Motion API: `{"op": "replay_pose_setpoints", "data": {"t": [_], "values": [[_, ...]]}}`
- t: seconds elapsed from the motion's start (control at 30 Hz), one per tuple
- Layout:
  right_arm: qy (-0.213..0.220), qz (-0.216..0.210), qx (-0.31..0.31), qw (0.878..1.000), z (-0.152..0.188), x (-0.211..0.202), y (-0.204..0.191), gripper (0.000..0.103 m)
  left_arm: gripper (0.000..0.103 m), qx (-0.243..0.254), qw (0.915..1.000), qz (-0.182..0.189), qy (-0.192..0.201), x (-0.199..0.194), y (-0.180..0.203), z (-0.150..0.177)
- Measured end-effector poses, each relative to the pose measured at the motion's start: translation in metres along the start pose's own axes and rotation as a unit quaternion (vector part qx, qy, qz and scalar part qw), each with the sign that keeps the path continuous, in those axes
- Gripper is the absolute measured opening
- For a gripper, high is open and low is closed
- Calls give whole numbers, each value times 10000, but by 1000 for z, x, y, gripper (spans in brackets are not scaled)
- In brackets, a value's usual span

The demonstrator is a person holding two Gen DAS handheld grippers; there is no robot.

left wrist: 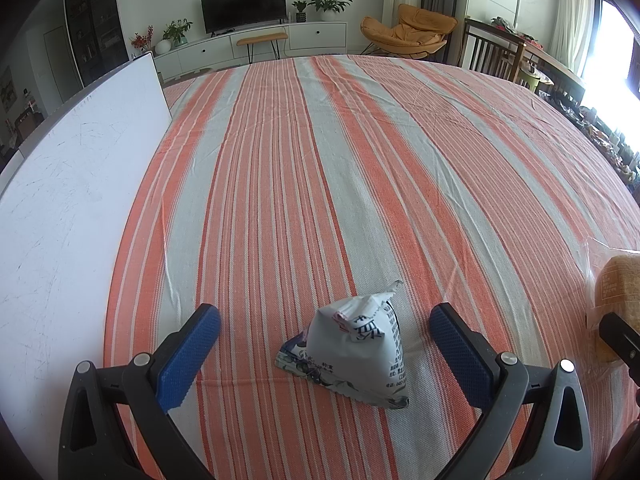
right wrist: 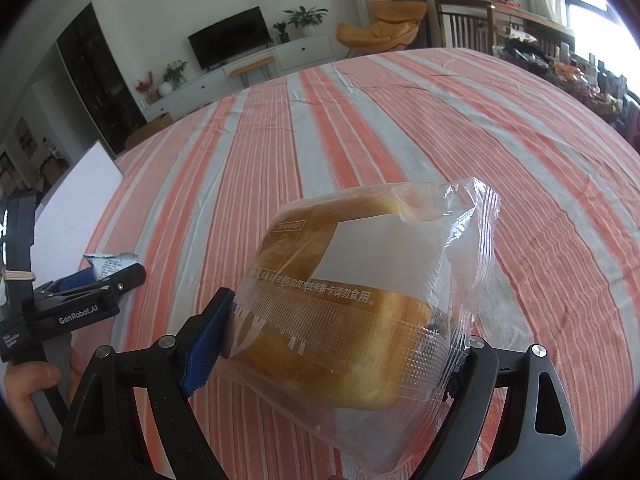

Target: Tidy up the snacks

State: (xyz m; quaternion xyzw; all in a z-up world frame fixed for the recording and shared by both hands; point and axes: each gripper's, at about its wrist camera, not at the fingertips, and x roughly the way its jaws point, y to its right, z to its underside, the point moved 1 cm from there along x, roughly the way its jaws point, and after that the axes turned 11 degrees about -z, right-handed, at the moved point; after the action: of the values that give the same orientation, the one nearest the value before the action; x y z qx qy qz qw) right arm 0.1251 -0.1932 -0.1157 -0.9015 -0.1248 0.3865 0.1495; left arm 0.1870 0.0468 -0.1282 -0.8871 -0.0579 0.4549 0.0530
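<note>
Right hand-held gripper (right wrist: pixel 340 344): pinching wrapped bread (right wrist: pixel 344 288) | left hand-held gripper (left wrist: pixel 325 326): spread around white snack packet (left wrist: pixel 352 354) on striped tabletop (left wrist: pixel 320 160), bread right of packet.

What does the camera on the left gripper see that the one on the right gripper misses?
Only the left wrist view shows the left gripper wide open around a small white snack pouch, seen whole.

Only the right wrist view shows the right gripper clamped on a wrapped bread loaf, its label side visible, and a hand.

Both show the striped tablecloth, the white board and the television.
</note>
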Motion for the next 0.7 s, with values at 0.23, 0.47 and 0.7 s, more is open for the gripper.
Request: {"op": "replay_pose_setpoints", "data": {"t": [0.23, 0.47, 0.7], "values": [[103, -174, 192, 9996, 0, -5, 5, 87, 103, -1, 10000, 17, -3, 0, 0, 0], [719, -635, 760, 9925, 0, -36, 23, 58, 36, 30, 9984, 549, 90, -27, -8, 10], [845, -921, 898, 9881, -4, -61, 9, 48, 36, -701, 9843, 1585, 326, -90, -42, 19]]}}
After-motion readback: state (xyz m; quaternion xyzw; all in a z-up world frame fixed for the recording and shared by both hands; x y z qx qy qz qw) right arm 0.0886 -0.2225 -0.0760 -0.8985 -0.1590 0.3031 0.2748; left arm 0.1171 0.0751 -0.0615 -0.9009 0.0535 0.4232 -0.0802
